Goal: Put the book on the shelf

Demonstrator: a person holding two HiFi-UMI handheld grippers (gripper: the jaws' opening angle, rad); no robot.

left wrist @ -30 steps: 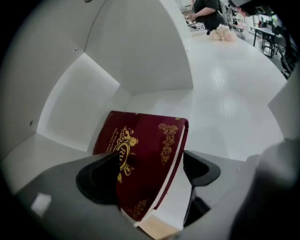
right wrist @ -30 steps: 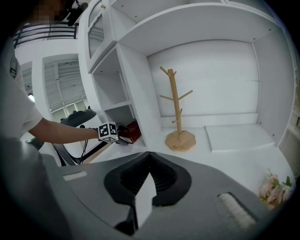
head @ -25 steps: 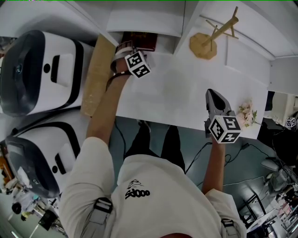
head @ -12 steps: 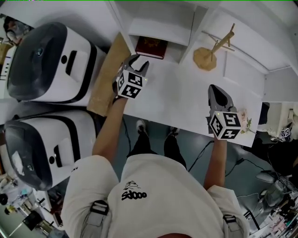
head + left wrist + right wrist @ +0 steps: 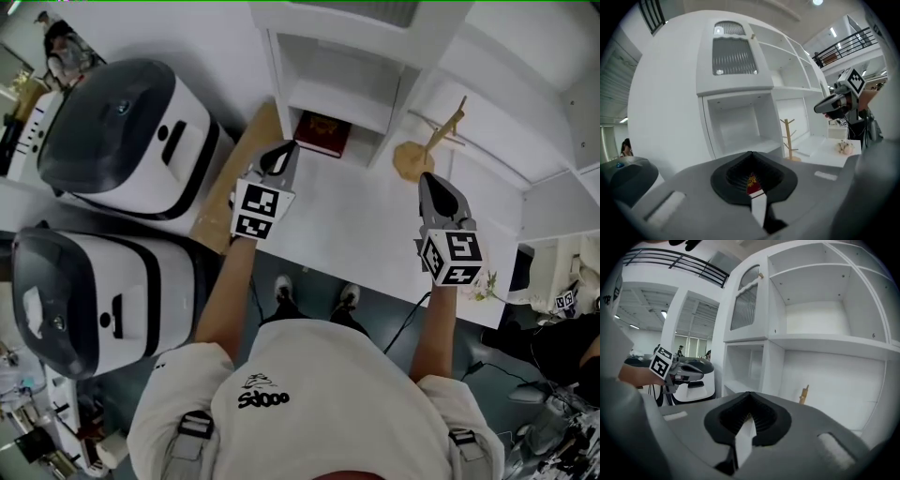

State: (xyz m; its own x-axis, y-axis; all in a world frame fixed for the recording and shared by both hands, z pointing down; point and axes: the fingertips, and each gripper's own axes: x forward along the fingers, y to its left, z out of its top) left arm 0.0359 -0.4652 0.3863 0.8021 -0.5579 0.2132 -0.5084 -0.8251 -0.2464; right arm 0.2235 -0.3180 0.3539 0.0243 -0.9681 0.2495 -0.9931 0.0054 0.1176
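The dark red book lies flat in the lowest compartment of the white shelf, apart from both grippers. My left gripper hovers over the white desk just in front of that compartment, its jaws shut and empty. In the left gripper view a sliver of the book shows through the slit of the left gripper. My right gripper hangs over the desk farther right, shut with nothing in it. In the right gripper view its jaws meet, and the left gripper shows at the left.
Two large white-and-black machines stand left of the desk, with a tan board between them and it. A wooden branch stand sits right of the book's compartment. A small flower bunch lies at the desk's right end.
The left gripper let go of the book in the shelf compartment, drew back toward me over the desk, and shut its jaws. The right gripper stayed shut.
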